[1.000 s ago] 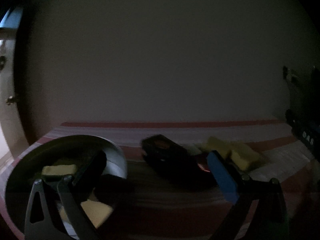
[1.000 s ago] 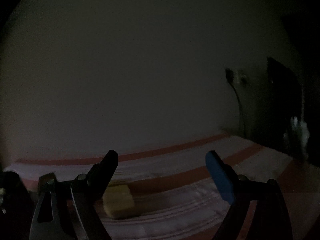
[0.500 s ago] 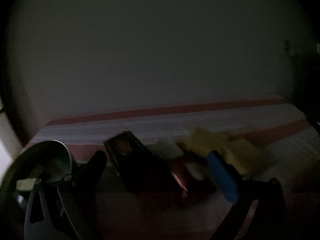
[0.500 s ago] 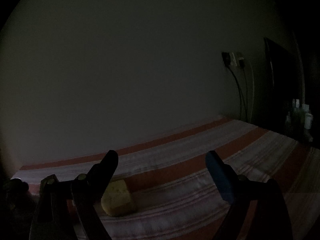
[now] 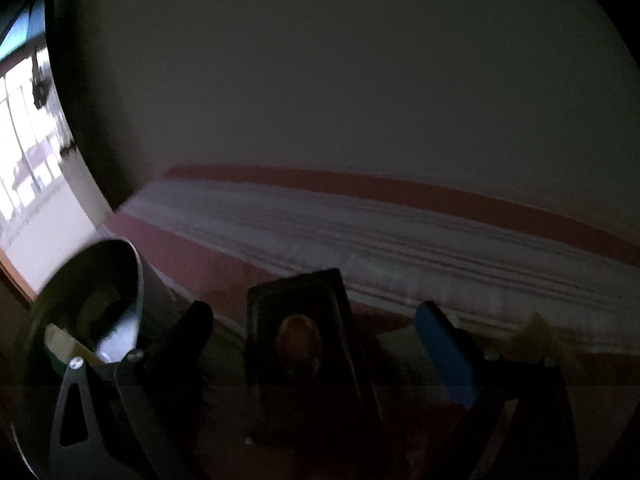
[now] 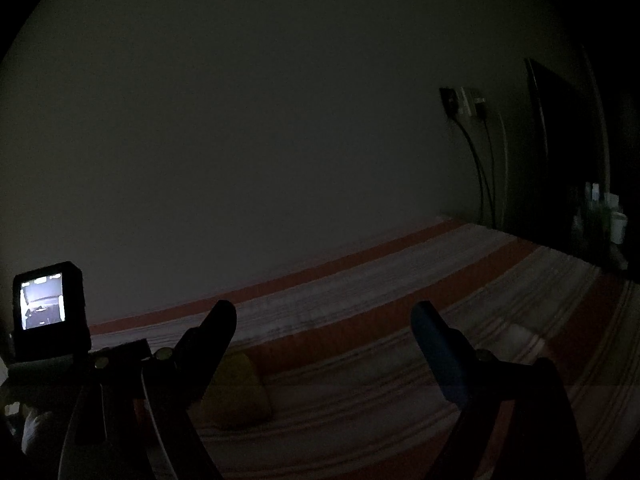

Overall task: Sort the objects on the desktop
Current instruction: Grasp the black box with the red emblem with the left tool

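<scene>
The scene is very dim. In the left wrist view a black packet (image 5: 300, 344) with an oval picture lies on the striped cloth (image 5: 360, 240), between the fingers of my left gripper (image 5: 314, 312). The jaws stand wide, with a gap on each side of the packet. A metal bowl (image 5: 136, 264) with pale yellow pieces (image 5: 60, 340) sits at the left. A yellow thing (image 5: 536, 332) shows dimly at the right. My right gripper (image 6: 322, 312) is open with nothing in it, and a yellow block (image 6: 236, 392) lies by its left finger.
A plain wall stands close behind the cloth-covered table. A bright window (image 5: 28, 160) is at the far left. In the right wrist view the left gripper's lit camera screen (image 6: 44, 304) is at the left; a socket with cables (image 6: 464, 104), a dark screen (image 6: 560, 140) and small bottles (image 6: 612, 216) are at the right.
The left gripper has swung and tipped down, so the black packet now sits close between its fingers and the bowl lies further left. The right gripper barely moved; the left gripper's screen entered its view.
</scene>
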